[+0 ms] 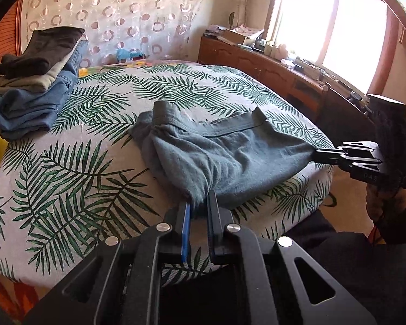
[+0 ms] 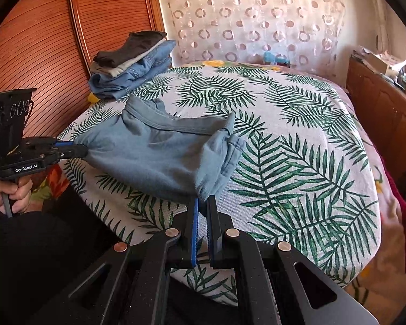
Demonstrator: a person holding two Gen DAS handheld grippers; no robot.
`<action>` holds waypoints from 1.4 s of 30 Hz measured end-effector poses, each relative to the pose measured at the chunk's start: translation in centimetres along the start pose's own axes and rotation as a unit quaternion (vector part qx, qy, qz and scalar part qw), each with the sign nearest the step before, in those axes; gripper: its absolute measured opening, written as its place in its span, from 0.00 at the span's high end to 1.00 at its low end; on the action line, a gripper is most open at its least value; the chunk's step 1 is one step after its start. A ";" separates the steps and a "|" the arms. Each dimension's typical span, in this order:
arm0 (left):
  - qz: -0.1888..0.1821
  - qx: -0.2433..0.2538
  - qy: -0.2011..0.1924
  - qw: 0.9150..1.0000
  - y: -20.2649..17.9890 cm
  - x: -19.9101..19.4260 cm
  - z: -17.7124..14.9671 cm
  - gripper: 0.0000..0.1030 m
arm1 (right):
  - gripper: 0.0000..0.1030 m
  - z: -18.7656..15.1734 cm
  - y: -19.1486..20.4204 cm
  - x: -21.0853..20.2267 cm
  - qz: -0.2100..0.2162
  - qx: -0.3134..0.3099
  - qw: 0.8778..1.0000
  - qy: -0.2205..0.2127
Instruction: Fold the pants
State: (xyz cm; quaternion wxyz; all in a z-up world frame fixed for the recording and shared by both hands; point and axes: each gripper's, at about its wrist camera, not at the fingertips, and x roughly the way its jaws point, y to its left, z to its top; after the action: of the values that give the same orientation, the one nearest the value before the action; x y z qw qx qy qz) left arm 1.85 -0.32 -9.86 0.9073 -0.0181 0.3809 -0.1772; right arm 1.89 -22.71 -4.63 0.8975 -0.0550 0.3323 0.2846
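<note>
On the leafy bed (image 1: 67, 168), the left gripper (image 1: 199, 203) and right gripper (image 2: 203, 201) each pinch tight a near corner of the blue-grey pants (image 1: 216, 157).

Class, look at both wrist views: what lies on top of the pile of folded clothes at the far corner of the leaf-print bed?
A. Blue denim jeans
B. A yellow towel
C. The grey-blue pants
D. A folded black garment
D: a folded black garment tops the pile of folded clothes, with a pale layer and blue denim beneath it.
</note>
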 end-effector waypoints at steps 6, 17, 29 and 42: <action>0.010 0.000 0.000 1.000 0.0 -0.2 0.1 0.83 | 0.95 -0.2 -0.2 -0.2 0.010 0.010 1.000 -0.003; 0.043 -0.015 -0.026 0.999 1.6 -0.6 1.0 0.31 | 0.95 0.3 -0.2 -1.5 -0.003 0.008 1.000 -0.027; 0.052 -0.021 -0.024 0.998 2.9 2.1 3.0 0.20 | 0.68 1.9 -0.9 2.3 -0.012 0.025 0.999 -0.019; 0.050 -0.022 -0.011 0.998 3.7 5.3 5.5 0.20 | 0.50 4.0 -1.3 7.2 -0.034 0.042 0.999 0.005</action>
State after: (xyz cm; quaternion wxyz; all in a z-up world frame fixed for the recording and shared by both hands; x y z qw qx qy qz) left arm 10.21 0.84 -10.20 0.9184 -0.0204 0.3755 -0.1228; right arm 9.25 -19.21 -6.19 0.9066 -0.0305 0.3463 0.2392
